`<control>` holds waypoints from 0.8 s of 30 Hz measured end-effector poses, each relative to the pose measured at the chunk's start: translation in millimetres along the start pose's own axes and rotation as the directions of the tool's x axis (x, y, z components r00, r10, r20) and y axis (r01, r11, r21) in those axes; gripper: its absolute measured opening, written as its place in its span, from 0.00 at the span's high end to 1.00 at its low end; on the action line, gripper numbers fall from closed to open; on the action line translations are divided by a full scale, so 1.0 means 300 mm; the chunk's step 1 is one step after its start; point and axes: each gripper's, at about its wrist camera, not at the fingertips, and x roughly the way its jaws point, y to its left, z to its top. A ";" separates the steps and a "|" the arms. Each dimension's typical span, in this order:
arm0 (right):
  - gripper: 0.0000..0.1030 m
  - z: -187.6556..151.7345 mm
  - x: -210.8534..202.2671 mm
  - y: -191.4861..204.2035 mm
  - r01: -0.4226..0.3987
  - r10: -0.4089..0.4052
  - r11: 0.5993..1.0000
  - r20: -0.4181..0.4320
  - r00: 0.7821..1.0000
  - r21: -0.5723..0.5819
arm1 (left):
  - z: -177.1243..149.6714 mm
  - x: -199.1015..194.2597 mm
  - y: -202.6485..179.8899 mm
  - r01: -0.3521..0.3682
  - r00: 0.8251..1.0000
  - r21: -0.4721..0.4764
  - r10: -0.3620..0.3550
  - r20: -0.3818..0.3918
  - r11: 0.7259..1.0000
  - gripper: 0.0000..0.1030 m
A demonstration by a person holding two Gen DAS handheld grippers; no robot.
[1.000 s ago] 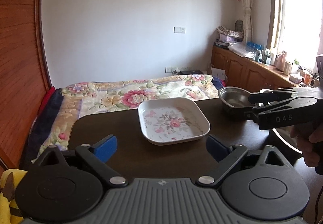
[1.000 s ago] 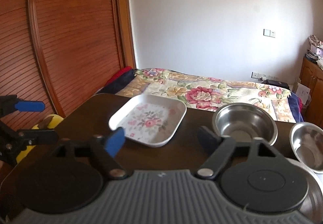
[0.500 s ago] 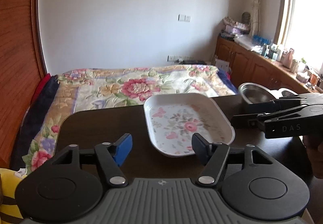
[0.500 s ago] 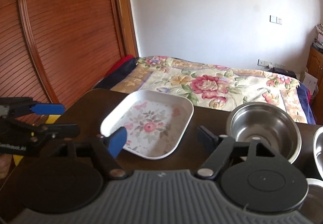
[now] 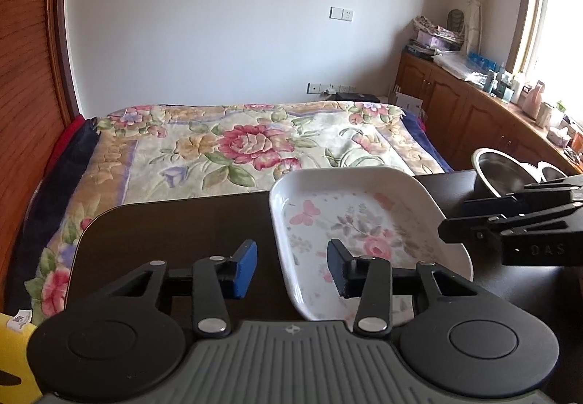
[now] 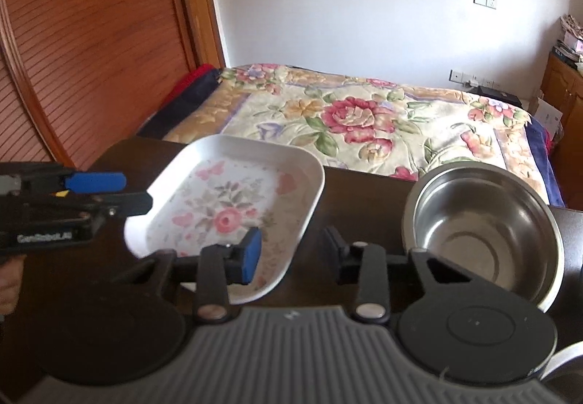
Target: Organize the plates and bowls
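We see the left gripper (image 5: 291,267) at the floral plate (image 5: 364,232), its jaws just closing, still parted; the plate's left rim lies between them, pads not touching it. The plate sits on the dark table (image 5: 175,222). The right gripper (image 6: 293,254) brackets its right rim, jaws also closing, nothing gripped. Just right stands the steel bowl (image 6: 481,225).
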 end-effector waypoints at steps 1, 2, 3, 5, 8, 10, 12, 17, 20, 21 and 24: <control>0.62 0.006 0.001 0.002 0.000 0.000 1.000 -0.001 1.000 0.000 | 0.005 0.007 0.001 0.002 1.000 -0.004 -0.002 -0.001 1.000 0.34; 0.62 0.011 0.003 0.003 0.003 -0.003 1.000 -0.001 1.000 -0.002 | 0.008 0.013 0.005 0.004 1.000 -0.008 -0.004 -0.001 1.000 0.35; 0.62 0.016 0.005 0.004 0.005 -0.005 1.000 -0.002 1.000 -0.003 | 0.010 0.019 0.005 0.005 1.000 -0.010 -0.005 -0.002 1.000 0.35; 0.62 0.026 0.009 0.009 0.009 -0.009 1.000 -0.007 1.000 -0.004 | 0.013 0.028 0.008 0.007 1.000 -0.014 -0.007 -0.004 1.000 0.37; 0.62 0.039 0.025 0.009 0.021 -0.021 1.000 -0.016 1.000 -0.003 | 0.011 0.038 0.013 0.012 1.000 -0.021 -0.012 -0.009 1.000 0.42; 0.62 0.043 0.034 0.009 0.029 -0.030 1.000 -0.021 0.999 -0.006 | 0.006 0.042 0.018 0.015 1.000 -0.023 -0.015 -0.012 1.000 0.45; 0.62 0.045 0.044 0.004 0.030 -0.030 1.000 -0.029 0.999 0.005 | 0.003 0.046 0.022 0.017 1.000 -0.027 -0.018 -0.017 0.999 0.48; 0.62 0.045 0.069 -0.004 0.040 -0.039 0.999 -0.057 0.998 0.010 | -0.002 0.058 0.031 0.018 0.999 -0.048 -0.019 -0.034 0.999 0.55; 0.63 0.045 0.081 0.001 0.035 -0.035 0.999 -0.076 0.997 0.003 | -0.005 0.062 0.032 0.027 0.999 -0.056 -0.029 -0.037 0.998 0.61; 0.66 0.044 0.086 0.004 0.027 -0.028 1.000 -0.086 0.996 -0.005 | -0.004 0.064 0.034 0.031 0.999 -0.059 -0.034 -0.038 0.998 0.62; 0.70 0.039 0.088 0.018 0.022 -0.023 1.000 -0.097 0.995 -0.018 | -0.005 0.062 0.036 0.028 0.999 -0.063 -0.030 -0.038 0.998 0.63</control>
